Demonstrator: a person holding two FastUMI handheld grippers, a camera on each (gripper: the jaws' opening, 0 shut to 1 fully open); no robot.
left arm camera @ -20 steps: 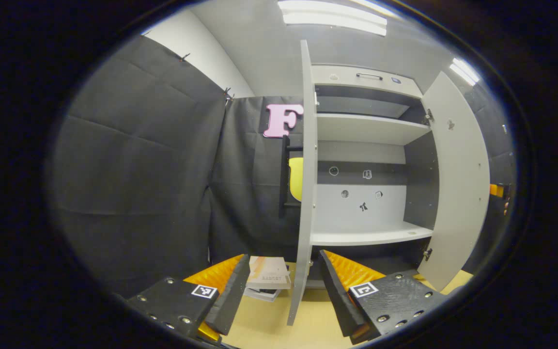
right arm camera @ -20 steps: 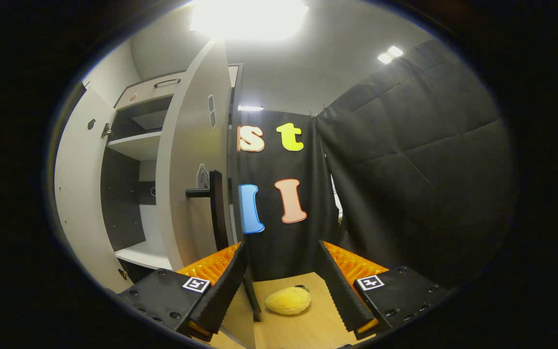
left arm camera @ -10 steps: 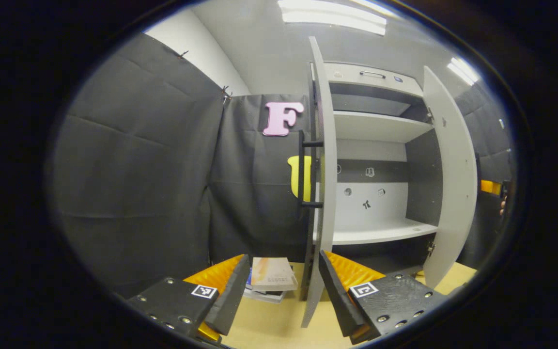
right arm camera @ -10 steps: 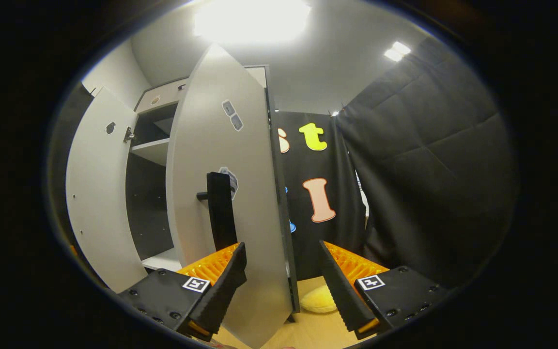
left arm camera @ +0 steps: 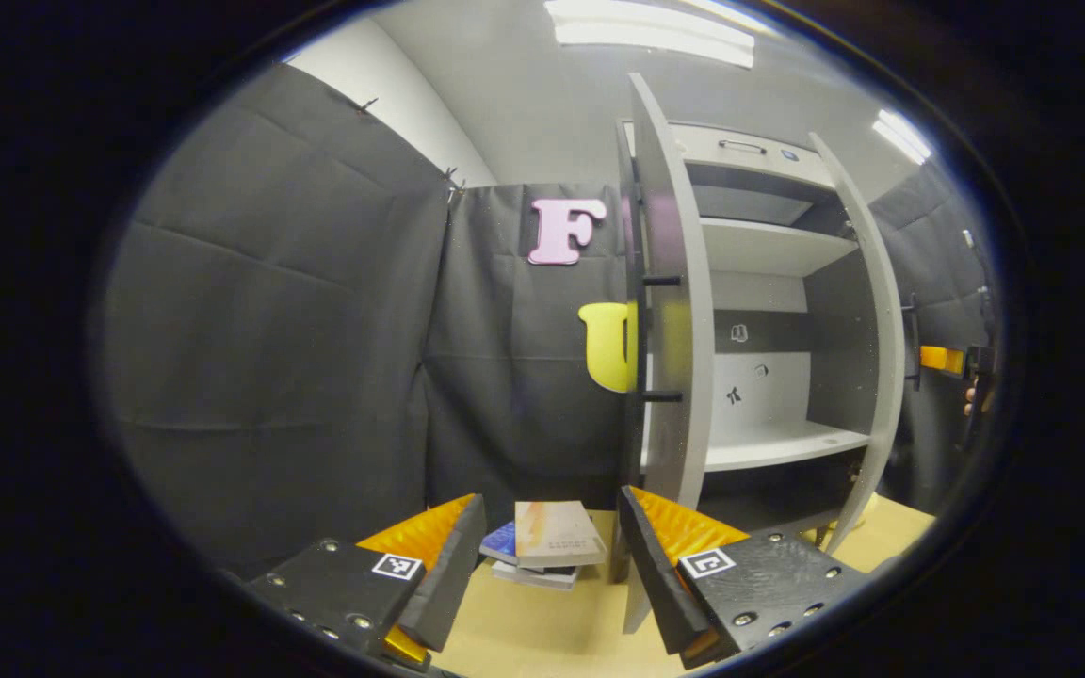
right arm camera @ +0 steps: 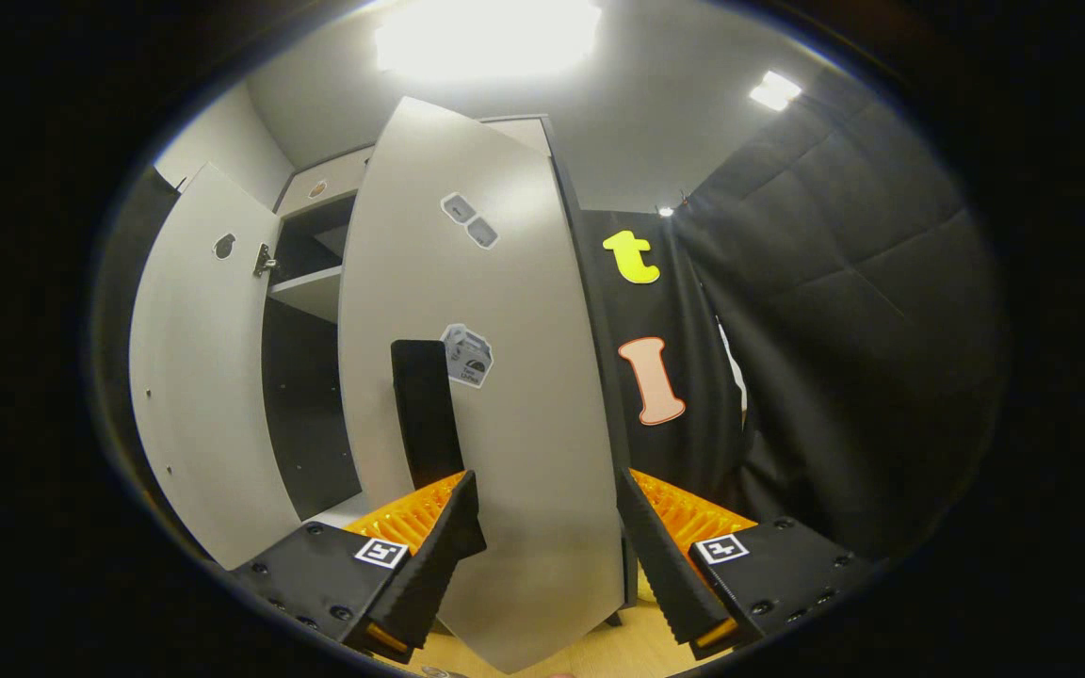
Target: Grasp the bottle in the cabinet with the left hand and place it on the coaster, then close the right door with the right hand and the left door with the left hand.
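Black-curtained booth: right gripper [right arm camera: 547,537], fingers spread and empty, faces the half-closed right door [right arm camera: 495,424], handle [right arm camera: 425,410] just left; left gripper [left arm camera: 547,556] released too.

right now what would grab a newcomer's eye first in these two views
Probably the pale cabinet with both doors part open: in the right gripper view the right door looms close, its dark handle just above the open right tool. In the left gripper view the left door stands edge-on before bare shelves, with stacked books between the open left tool.
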